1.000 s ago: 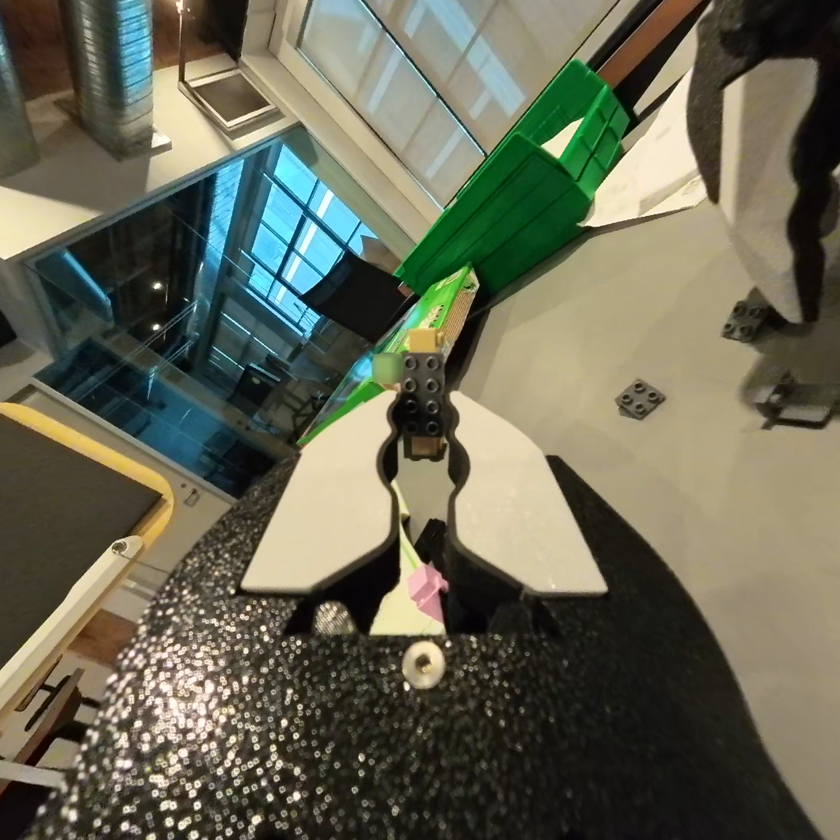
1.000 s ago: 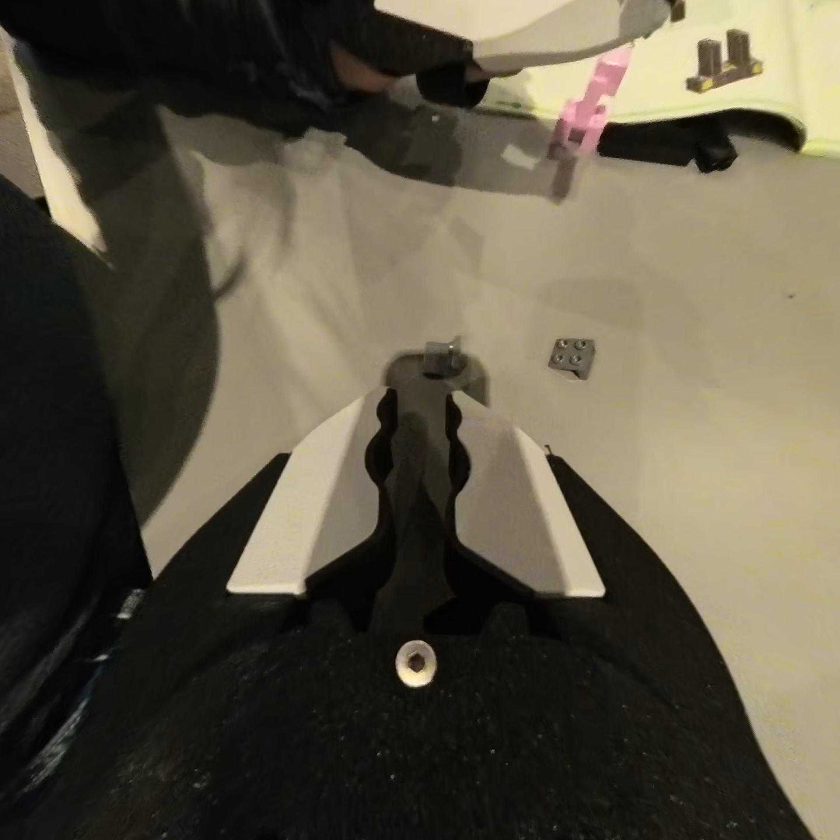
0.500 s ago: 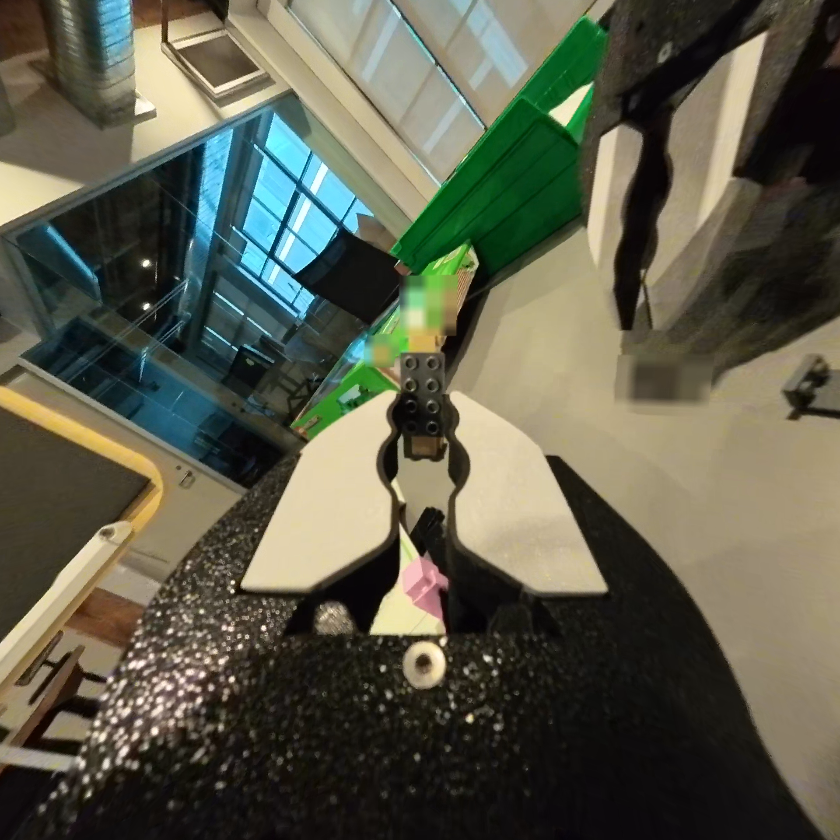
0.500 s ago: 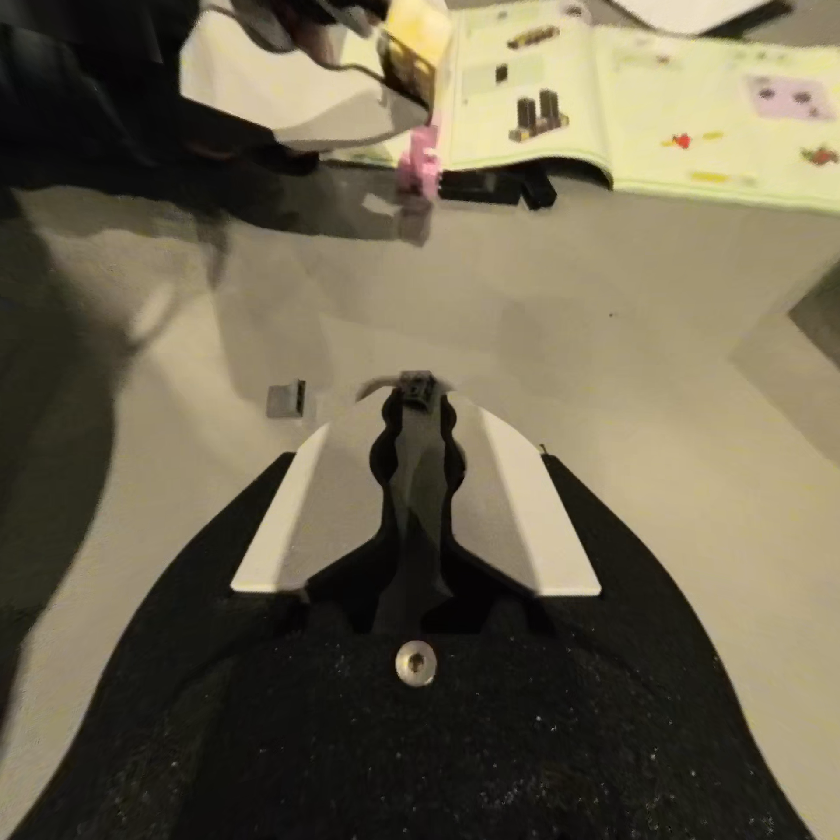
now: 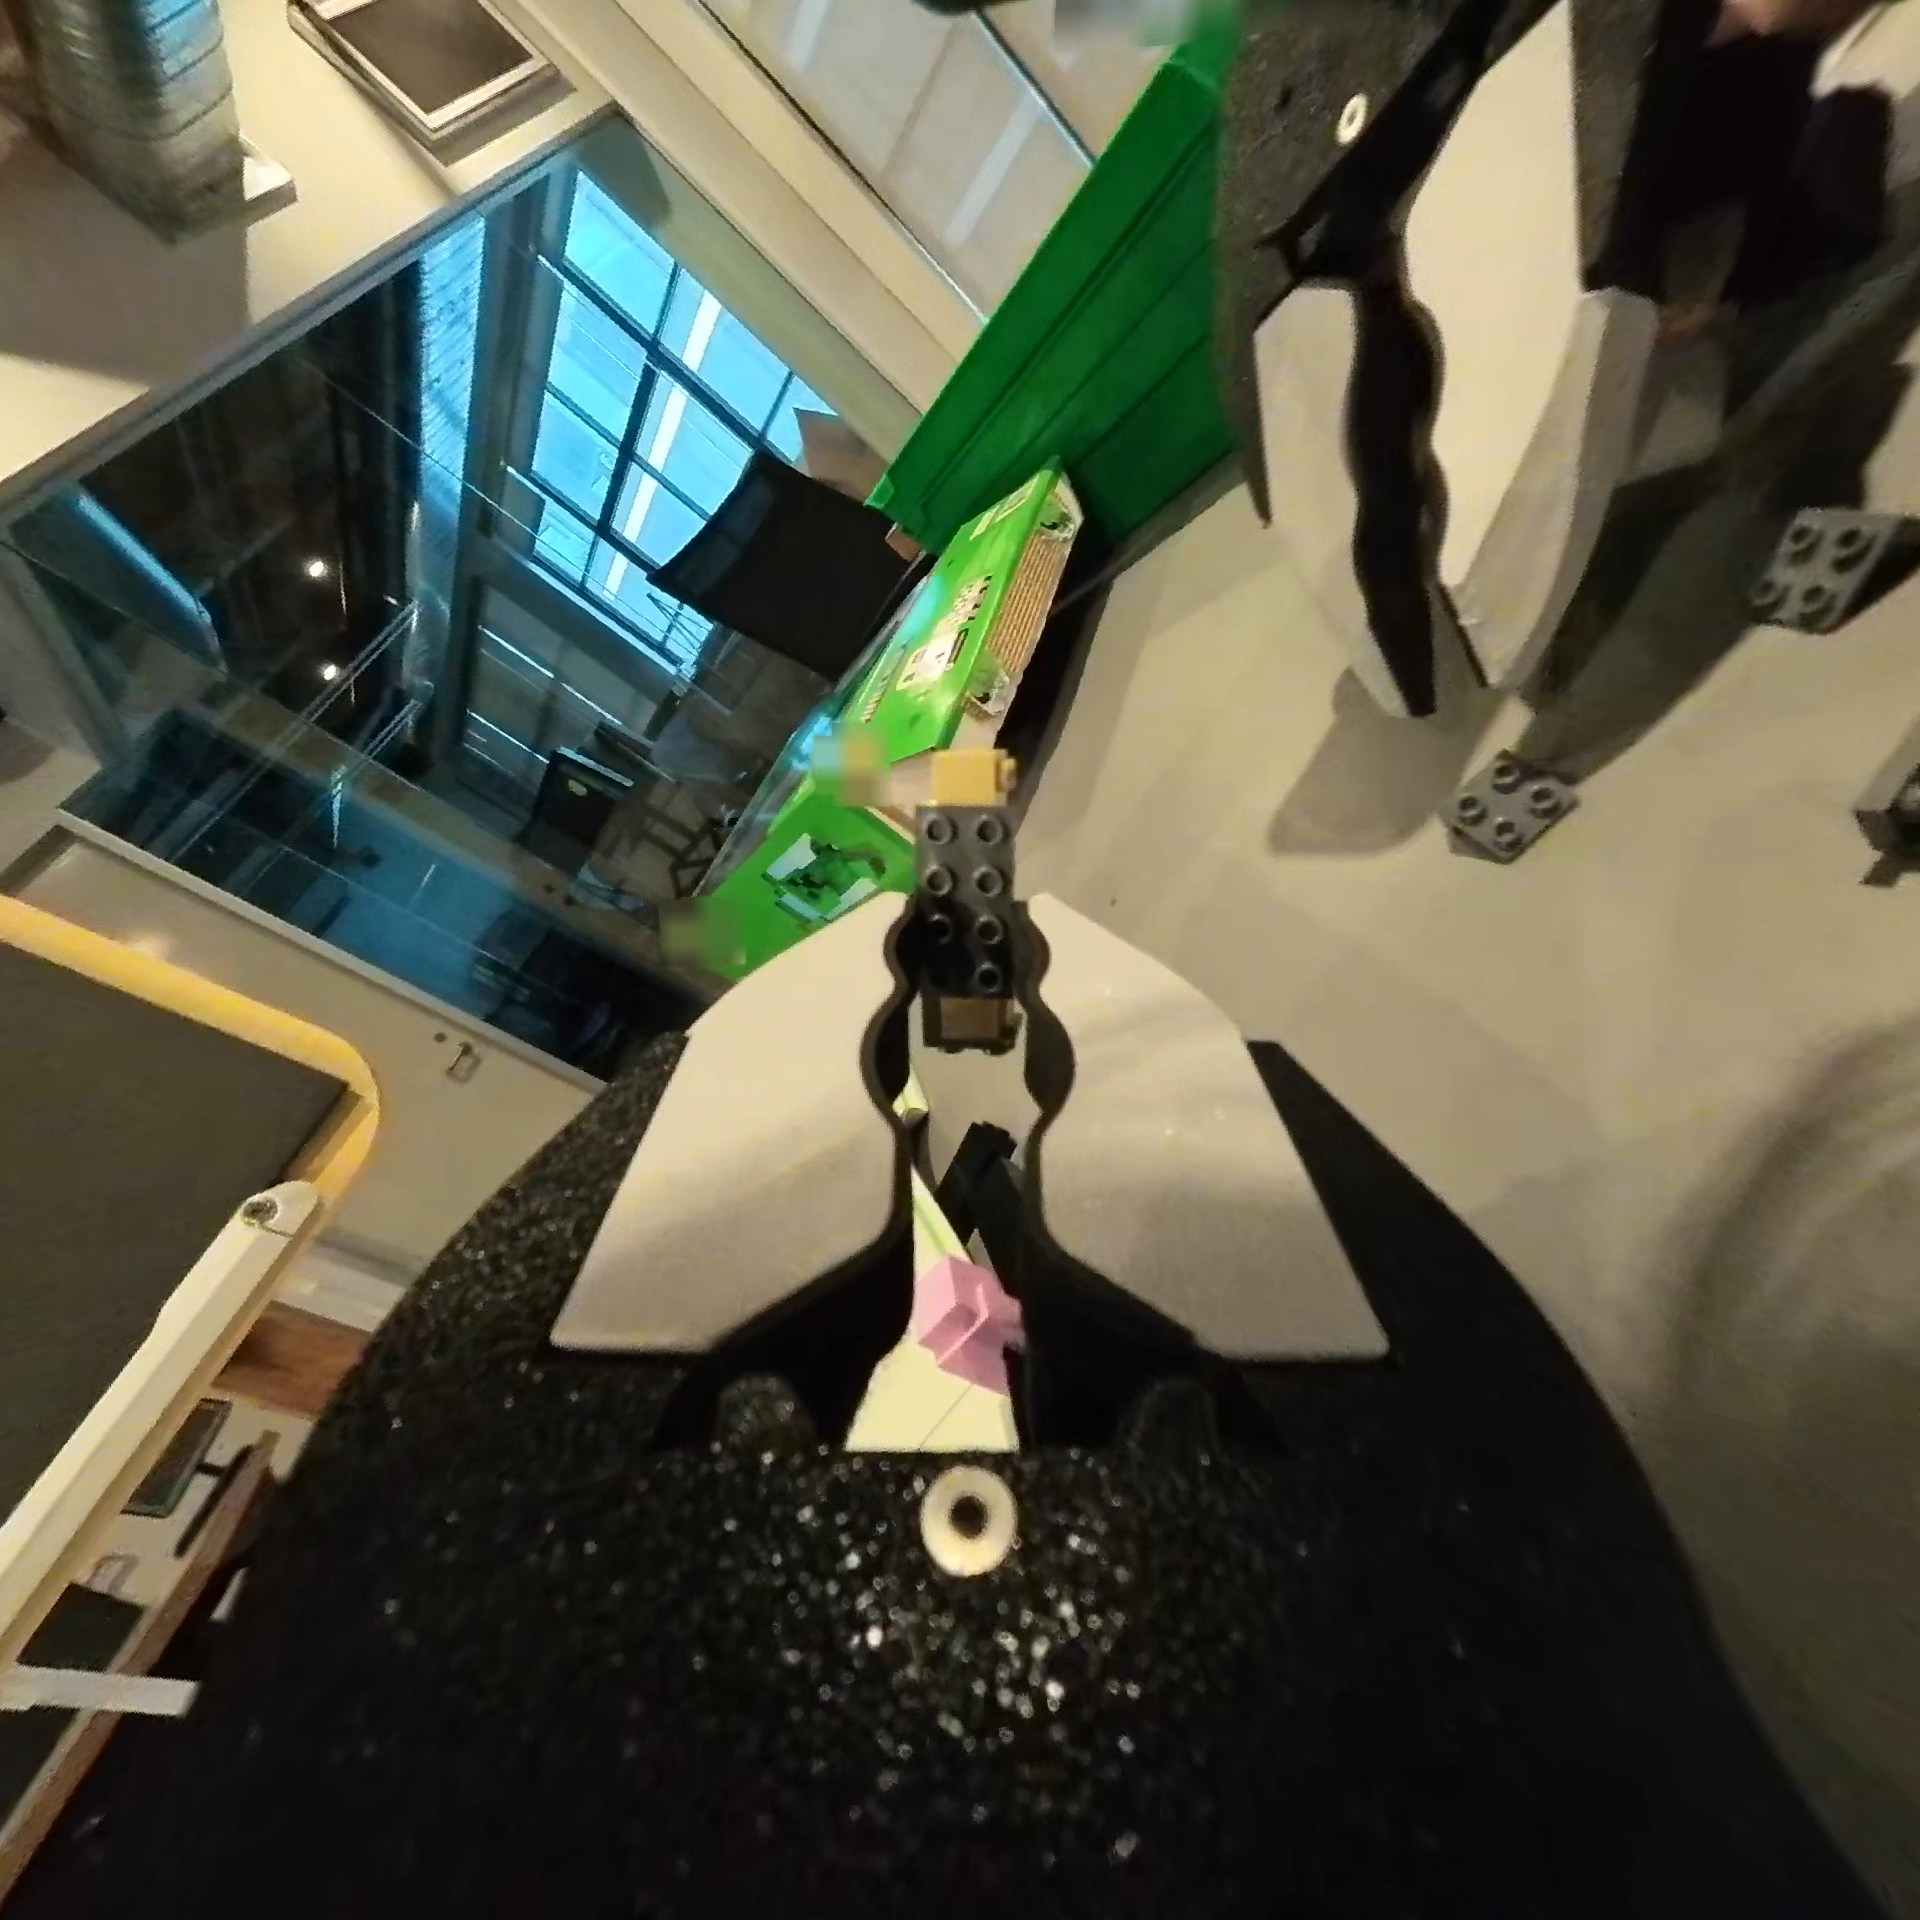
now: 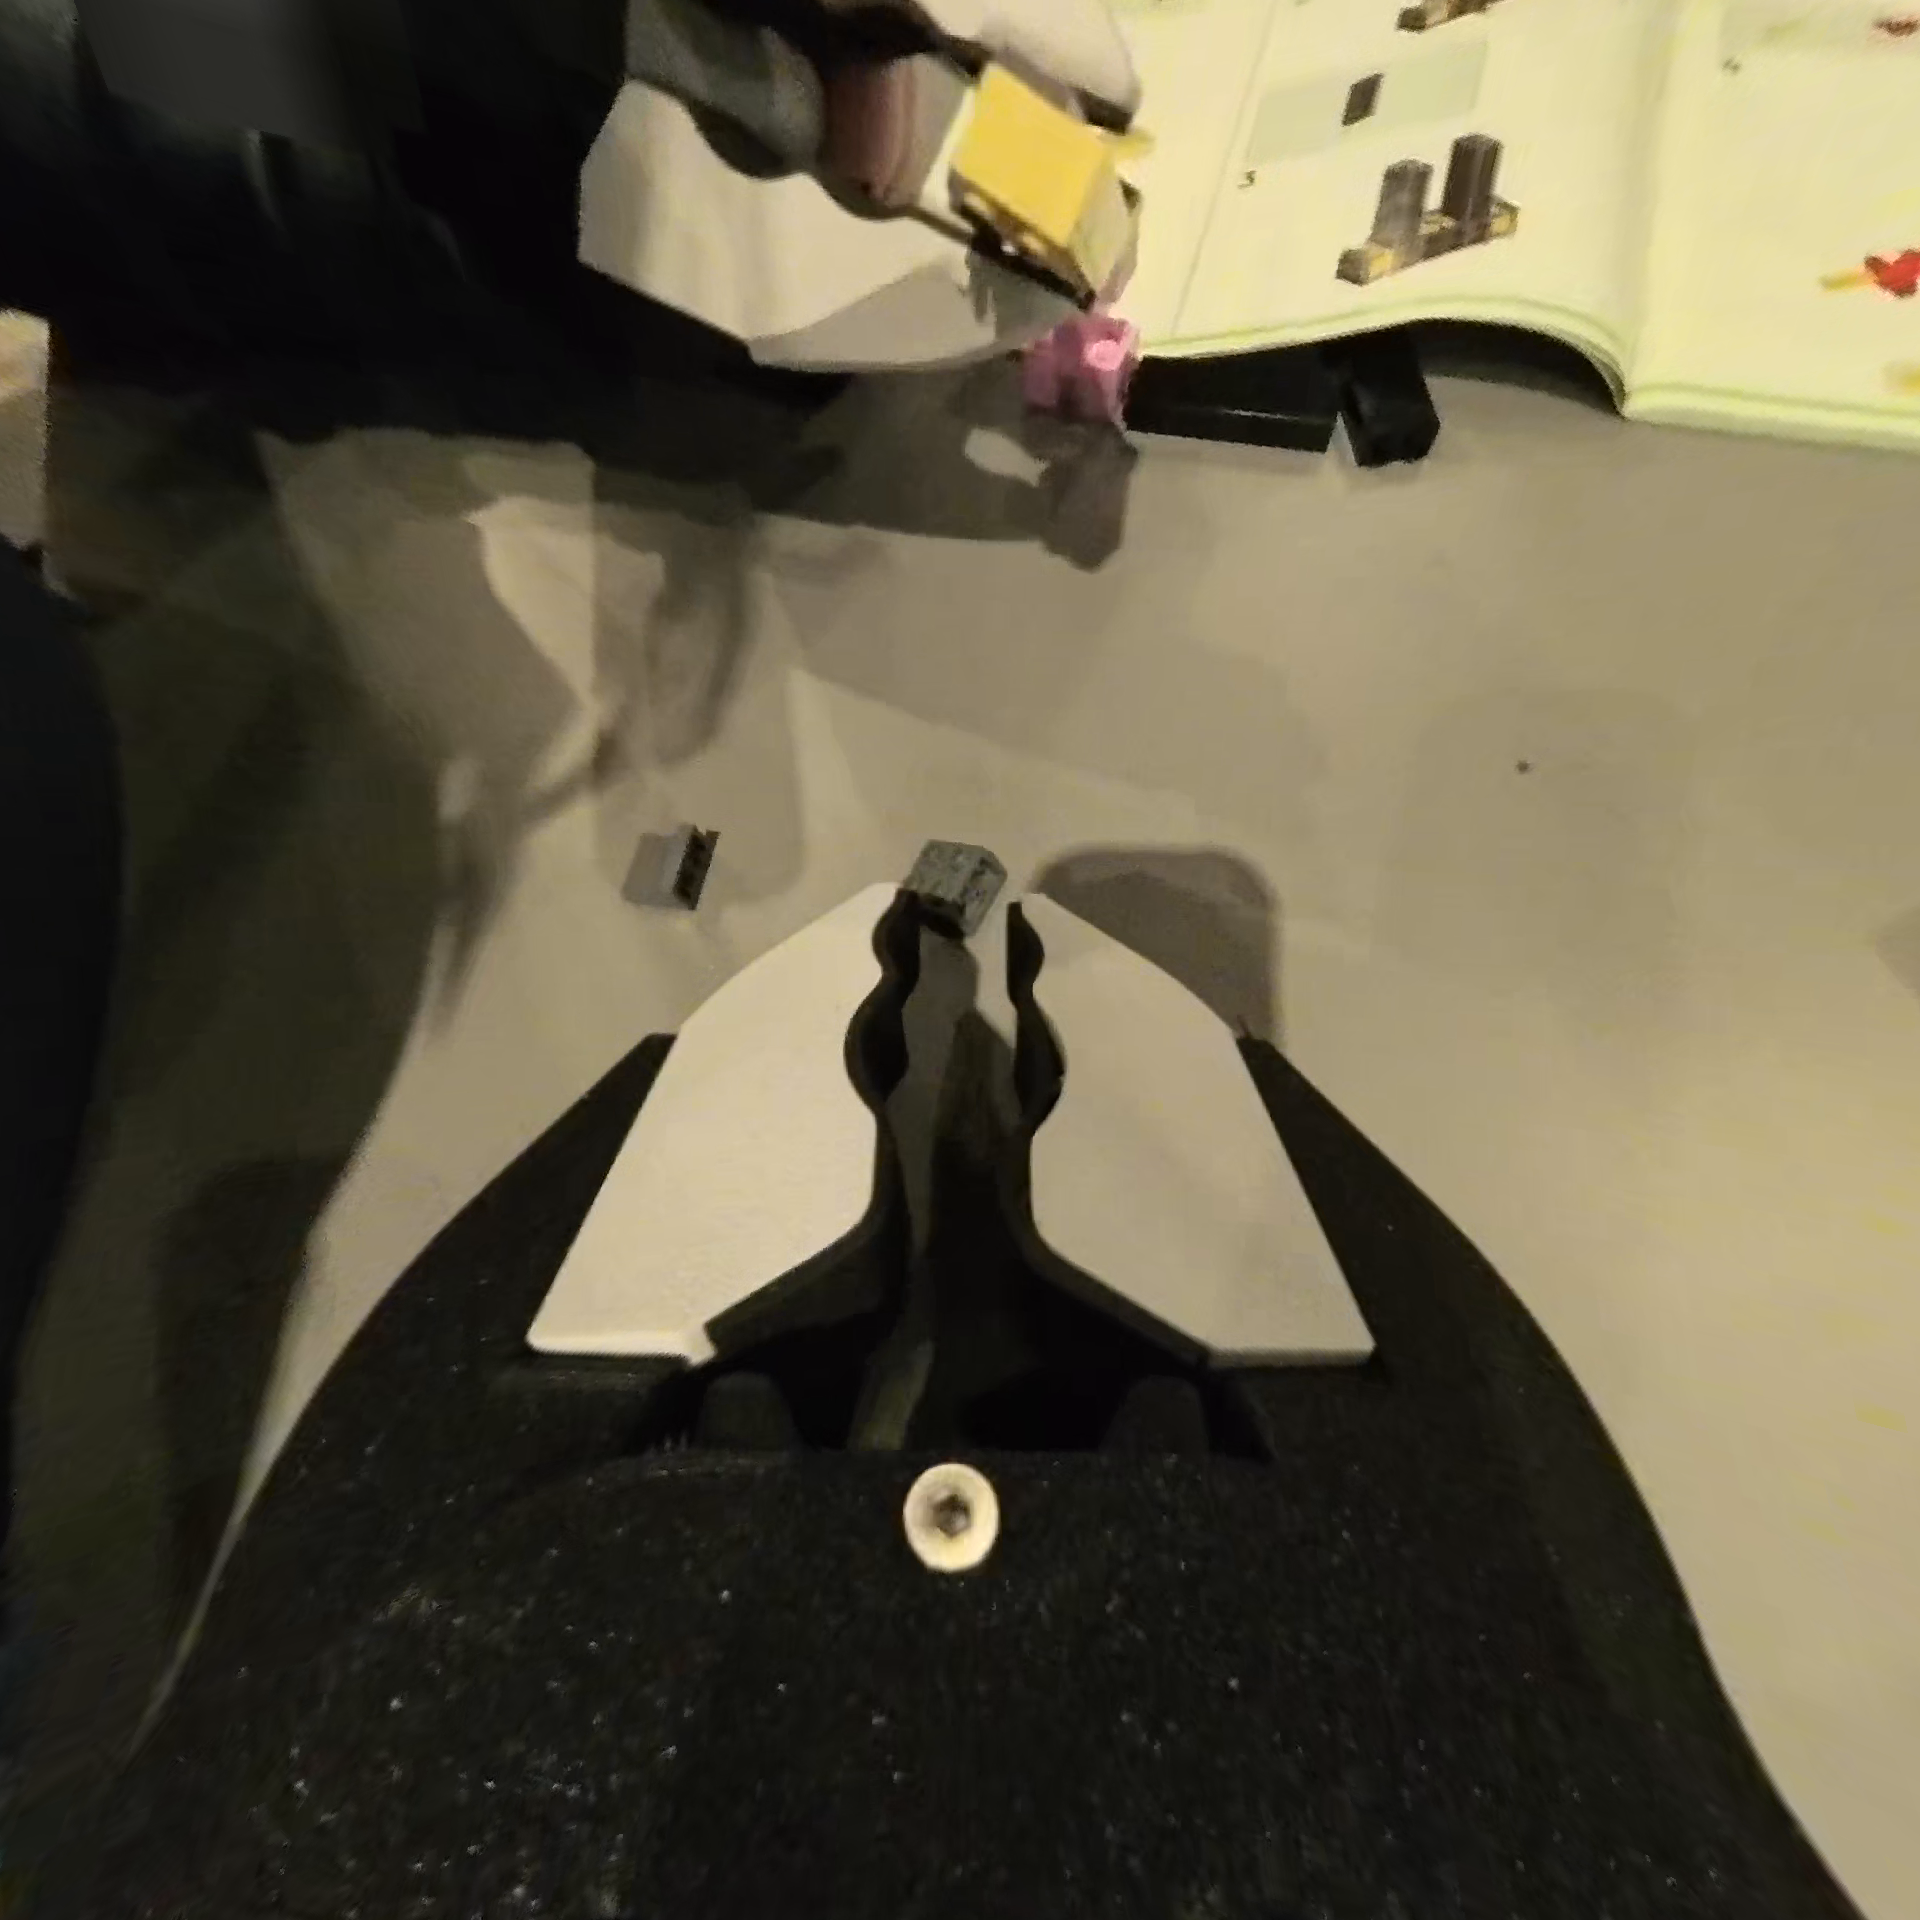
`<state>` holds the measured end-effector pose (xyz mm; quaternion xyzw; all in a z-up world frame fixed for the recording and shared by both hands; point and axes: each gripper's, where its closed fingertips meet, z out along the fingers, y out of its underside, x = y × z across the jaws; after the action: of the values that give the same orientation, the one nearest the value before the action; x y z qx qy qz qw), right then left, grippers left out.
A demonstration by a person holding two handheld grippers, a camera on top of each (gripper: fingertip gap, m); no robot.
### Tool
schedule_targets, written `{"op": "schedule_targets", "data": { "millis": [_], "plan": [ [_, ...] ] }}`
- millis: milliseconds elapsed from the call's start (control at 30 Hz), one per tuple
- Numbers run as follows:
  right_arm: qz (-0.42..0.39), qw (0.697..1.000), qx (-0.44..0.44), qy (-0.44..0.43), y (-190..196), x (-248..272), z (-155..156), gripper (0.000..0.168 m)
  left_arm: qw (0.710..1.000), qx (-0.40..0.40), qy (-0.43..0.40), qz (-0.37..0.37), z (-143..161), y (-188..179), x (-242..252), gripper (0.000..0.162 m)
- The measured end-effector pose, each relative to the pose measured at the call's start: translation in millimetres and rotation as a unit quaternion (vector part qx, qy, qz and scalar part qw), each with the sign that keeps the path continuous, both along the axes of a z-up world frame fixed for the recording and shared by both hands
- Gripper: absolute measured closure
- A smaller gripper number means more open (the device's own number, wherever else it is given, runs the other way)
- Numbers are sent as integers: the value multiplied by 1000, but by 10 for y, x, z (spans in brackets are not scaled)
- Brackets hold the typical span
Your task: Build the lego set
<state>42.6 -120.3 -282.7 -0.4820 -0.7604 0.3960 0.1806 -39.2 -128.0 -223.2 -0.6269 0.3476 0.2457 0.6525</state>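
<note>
My left gripper [image 5: 966,940] is shut on a dark grey studded brick assembly [image 5: 966,873] with a tan piece on its far end, held up in the air and tilted. In the right wrist view this assembly [image 6: 1039,192] shows tan at the top, above a pink brick [image 6: 1081,369]. My right gripper [image 6: 954,909] is shut on a small dark grey brick [image 6: 951,883] above the grey table [image 6: 1455,831]. It also shows in the left wrist view [image 5: 1397,665], upper right, close to the assembly.
Two dark grey 2x2 plates [image 5: 1507,821] [image 5: 1829,571] lie on the table. A small grey piece [image 6: 673,868] lies to my right gripper's left. An open instruction booklet [image 6: 1558,208] and black pieces [image 6: 1278,405] lie at the far edge. Green bins [image 5: 1091,301] and a green box [image 5: 935,665] stand behind. The tips of one gripper are about 10 cm away from the tips of the other.
My right gripper has closed on the small dark grey brick, lifted it off the table and moved toward the left gripper. The left gripper has held its assembly almost still.
</note>
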Motion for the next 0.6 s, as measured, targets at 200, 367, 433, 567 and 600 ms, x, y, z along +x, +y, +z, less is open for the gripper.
{"op": "schedule_targets", "data": {
  "millis": [200,367,433,567,600],
  "plan": [
    [-47,989,-37,-138,23,25,-94,158,1000,-6,27,11,-44,21,-1,146],
    [-147,980,-29,-128,-91,87,20,166,999,-8,41,3,-61,14,41,146],
    [-147,979,-6,-141,-174,130,-10,168,999,-11,48,-5,-76,7,72,146],
    [-165,976,48,-136,-194,74,-78,168,998,-15,55,-7,-88,-9,84,146],
    [-171,974,56,-136,-180,57,-91,168,998,-15,53,-4,-85,-12,72,146]
  ]
}}
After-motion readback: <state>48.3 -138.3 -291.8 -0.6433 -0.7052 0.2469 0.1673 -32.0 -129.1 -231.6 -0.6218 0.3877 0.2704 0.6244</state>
